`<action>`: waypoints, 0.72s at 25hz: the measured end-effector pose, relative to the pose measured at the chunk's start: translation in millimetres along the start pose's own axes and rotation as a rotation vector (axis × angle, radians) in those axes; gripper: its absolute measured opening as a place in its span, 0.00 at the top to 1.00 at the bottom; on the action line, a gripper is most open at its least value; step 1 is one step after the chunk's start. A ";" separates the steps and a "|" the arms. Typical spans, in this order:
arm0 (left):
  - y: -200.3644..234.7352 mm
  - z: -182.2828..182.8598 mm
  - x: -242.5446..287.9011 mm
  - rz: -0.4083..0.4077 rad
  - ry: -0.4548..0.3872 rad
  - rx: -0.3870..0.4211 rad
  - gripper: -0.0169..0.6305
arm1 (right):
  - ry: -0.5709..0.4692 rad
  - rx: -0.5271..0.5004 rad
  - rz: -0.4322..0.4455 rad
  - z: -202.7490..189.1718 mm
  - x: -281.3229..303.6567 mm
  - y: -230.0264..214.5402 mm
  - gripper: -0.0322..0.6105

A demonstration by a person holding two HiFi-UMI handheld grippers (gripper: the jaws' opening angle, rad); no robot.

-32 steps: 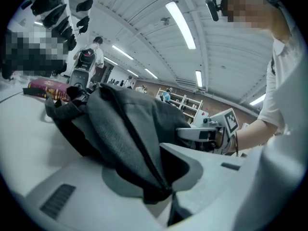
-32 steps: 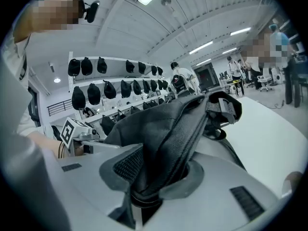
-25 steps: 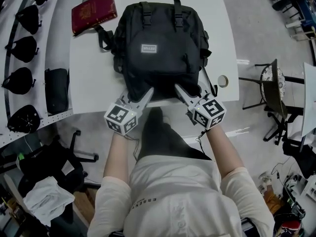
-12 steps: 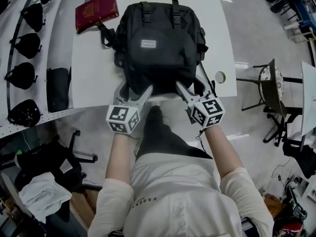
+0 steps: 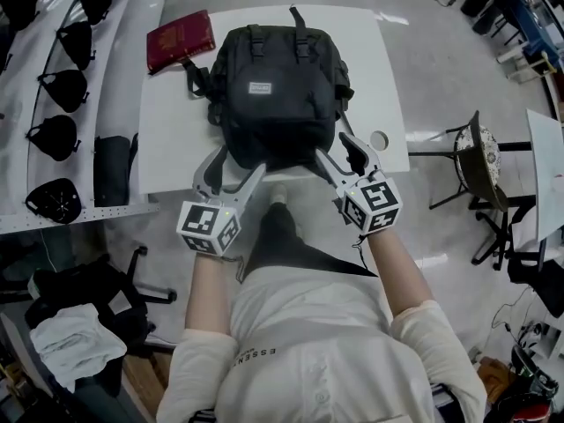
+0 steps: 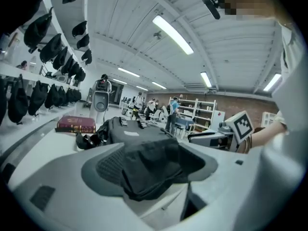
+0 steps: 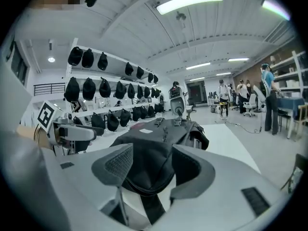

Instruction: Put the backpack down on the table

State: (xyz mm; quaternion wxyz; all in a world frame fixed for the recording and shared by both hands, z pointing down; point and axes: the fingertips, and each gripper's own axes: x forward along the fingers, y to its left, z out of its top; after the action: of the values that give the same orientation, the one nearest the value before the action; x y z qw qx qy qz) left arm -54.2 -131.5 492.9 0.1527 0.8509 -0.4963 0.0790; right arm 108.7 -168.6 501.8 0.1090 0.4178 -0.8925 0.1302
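So the backpack (image 5: 280, 95) was already lying flat on the white desk (image 5: 172, 139), front panel up, its bottom edge right at the near rim. I'd call the putting-down part basically done at this point

Both sets of jaws were spread wide. The left gripper (image 5: 236, 164) and right gripper (image 5: 339, 152) sat at the bag's near corners, one each side, pinching nothing

Next move, I reckon, was just backing both grippers off toward the person without snagging the fabric or dragging the bag over the edge, since the bottom sat so close to the rim

The views added different things. The head view gave the whole layout: the bag roughly centred, a red book (image 5: 181, 40) by its far left corner, a tape roll (image 5: 380, 140) near the right edge, and black caps on the shelves off to the left. It didn't really show what was inside the jaws, though. Each gripper view did: a dark fold of the bag's bottom sat in the gap between the pads, loose, with nothing squeezing it as far as I could tell. Each also caught the other gripper's marker cube off to the side
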 end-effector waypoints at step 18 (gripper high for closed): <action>-54.7 96.0 -42.4 0.015 -0.179 0.196 0.95 | -0.242 -0.124 0.109 105.8 -59.3 54.8 0.93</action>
State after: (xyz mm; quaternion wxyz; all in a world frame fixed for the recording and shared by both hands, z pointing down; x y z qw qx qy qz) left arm -29.2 -104.1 380.5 0.0232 0.8618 -0.5040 0.0522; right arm 94.3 -126.5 376.4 0.0191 0.3737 -0.9269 0.0291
